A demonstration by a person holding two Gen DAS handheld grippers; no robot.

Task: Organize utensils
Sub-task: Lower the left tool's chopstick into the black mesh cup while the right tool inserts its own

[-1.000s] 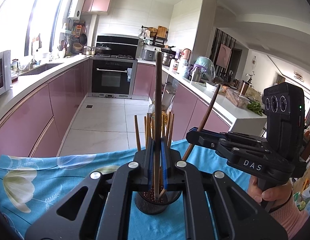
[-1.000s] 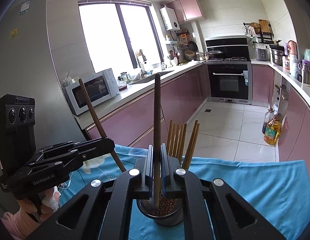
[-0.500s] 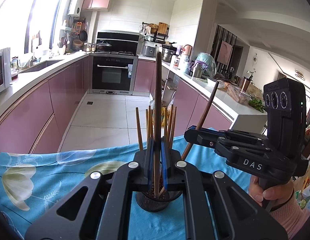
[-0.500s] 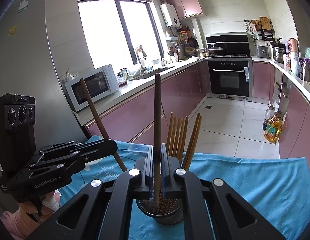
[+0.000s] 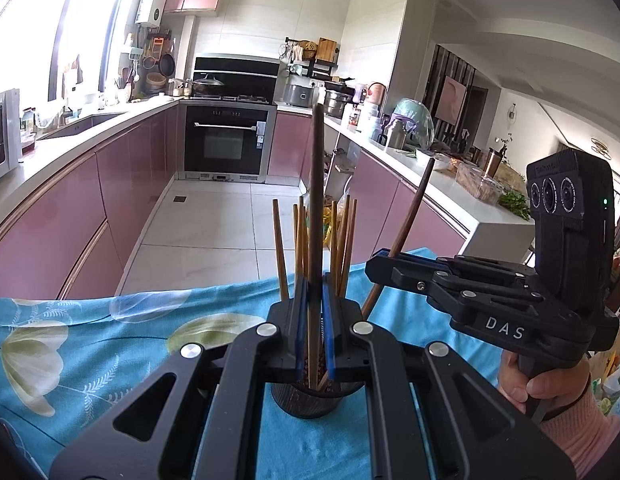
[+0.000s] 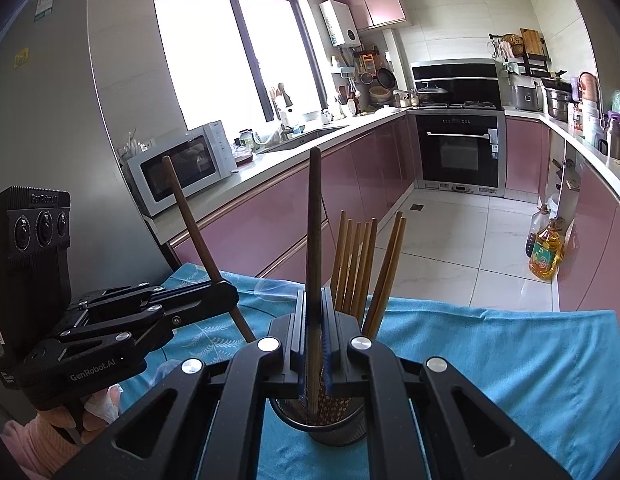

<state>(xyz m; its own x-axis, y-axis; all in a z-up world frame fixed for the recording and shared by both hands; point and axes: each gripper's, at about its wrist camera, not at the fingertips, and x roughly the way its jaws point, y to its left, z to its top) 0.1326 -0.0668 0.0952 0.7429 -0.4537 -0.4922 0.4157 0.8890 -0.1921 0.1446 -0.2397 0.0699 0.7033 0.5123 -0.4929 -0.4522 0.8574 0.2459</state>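
Observation:
A dark round mesh holder (image 5: 310, 398) stands on the blue cloth and holds several light wooden chopsticks (image 5: 341, 240). My left gripper (image 5: 311, 312) is shut on a dark brown chopstick (image 5: 315, 200), upright, its lower tip inside the holder. My right gripper (image 6: 313, 320) is shut on another dark chopstick (image 6: 313, 220), also upright with its tip in the holder (image 6: 333, 428). Each gripper shows in the other's view: the right gripper (image 5: 379, 266) and the left gripper (image 6: 226, 292), each with its stick tilted.
A blue floral cloth (image 5: 90, 344) covers the table; its far edge drops to a tiled kitchen floor (image 5: 214, 220). Pink cabinets, an oven (image 5: 226, 140), a microwave (image 6: 182, 168) and an oil bottle (image 6: 545, 252) stand beyond.
Both grippers have lowered slightly with their chopsticks, so the holder and light chopsticks sit a little higher in both views. The grips are unchanged.

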